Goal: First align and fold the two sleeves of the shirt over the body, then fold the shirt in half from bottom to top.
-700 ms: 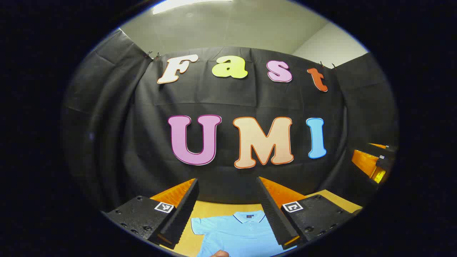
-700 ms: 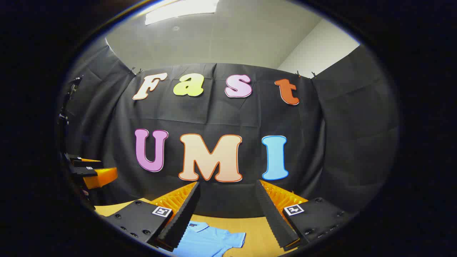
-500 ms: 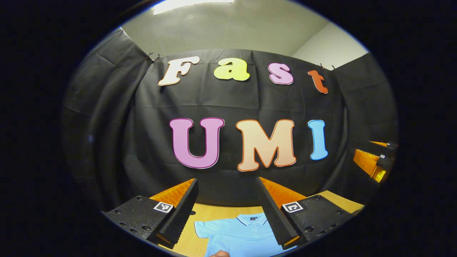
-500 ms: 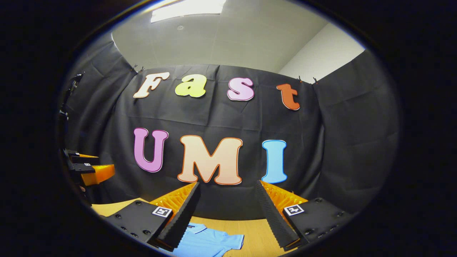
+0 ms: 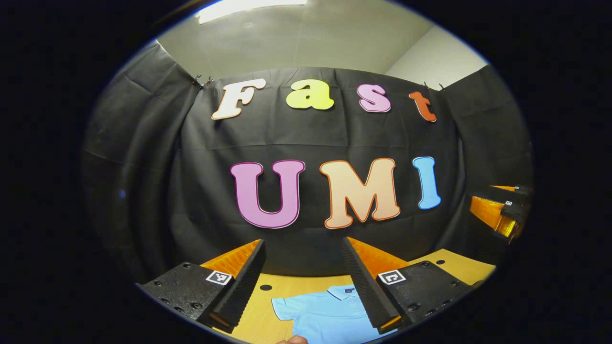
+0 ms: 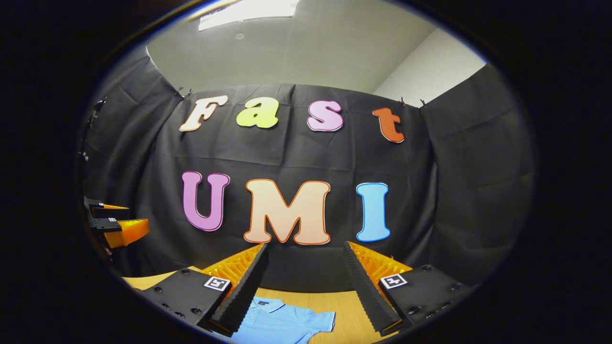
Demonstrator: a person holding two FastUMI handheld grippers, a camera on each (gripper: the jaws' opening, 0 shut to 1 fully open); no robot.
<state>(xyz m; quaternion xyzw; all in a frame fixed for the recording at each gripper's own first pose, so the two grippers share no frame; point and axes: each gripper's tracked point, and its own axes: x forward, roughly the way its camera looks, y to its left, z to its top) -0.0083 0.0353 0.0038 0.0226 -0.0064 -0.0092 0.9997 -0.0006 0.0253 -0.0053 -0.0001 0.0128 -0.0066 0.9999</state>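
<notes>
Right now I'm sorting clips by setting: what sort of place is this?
Probably an indoor recording booth, not a home: black cloth wall pinned up by clips, a plain ceiling with a light panel, and a wooden table with a blue shirt laid flat.

In the left gripper view the shirt [image 5: 330,313] has slid rightward and lower.

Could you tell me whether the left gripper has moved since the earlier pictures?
Yes. The left gripper swung leftward: the shirt on the table sits farther right.
</notes>
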